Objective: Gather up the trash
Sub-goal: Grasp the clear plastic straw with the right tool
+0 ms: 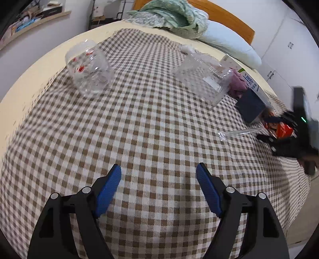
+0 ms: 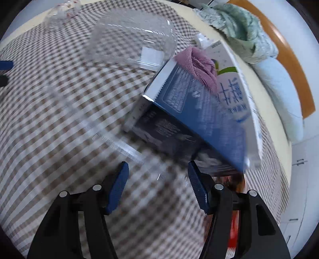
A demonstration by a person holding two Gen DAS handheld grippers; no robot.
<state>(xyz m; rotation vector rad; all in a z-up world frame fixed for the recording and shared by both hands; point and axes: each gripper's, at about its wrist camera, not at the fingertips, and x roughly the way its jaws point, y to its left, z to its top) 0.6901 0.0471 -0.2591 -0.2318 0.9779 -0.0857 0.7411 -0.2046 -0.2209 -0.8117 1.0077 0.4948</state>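
- The left hand-held gripper (image 1: 159, 173), black with blue ribbed pads, hung open over the brown-and-white checked cloth (image 1: 139, 129) covering the bed, its jaws spread wide and holding nothing.
- The right hand-held gripper (image 2: 157, 173) was likewise open and empty — its view was blurred by motion. In the left wrist view it appeared at the far right edge (image 1: 287, 137), low over the cloth.
- A clear round plastic jar with red markings (image 1: 88, 65) lay on its side toward the far left of the cloth.
- A clear ribbed plastic bottle with a white label (image 1: 205, 76) lay on its side farther right, well apart from the jar.
- A thin clear plastic strip (image 1: 239, 133) lay flat on the cloth near the right hand-held gripper.
- A red-orange snack wrapper (image 1: 283, 129) sat just beside that gripper; whether the two touched could not be told.
- A dark blue cardboard box (image 2: 199, 115), a crumpled mauve cloth (image 2: 201, 65) and a white carton with blue print (image 2: 233, 93) lay clustered beside the bottle.
- A green blanket (image 1: 175, 18) and a pale blue pillow (image 1: 229, 43) lay by the wooden headboard (image 1: 229, 18).
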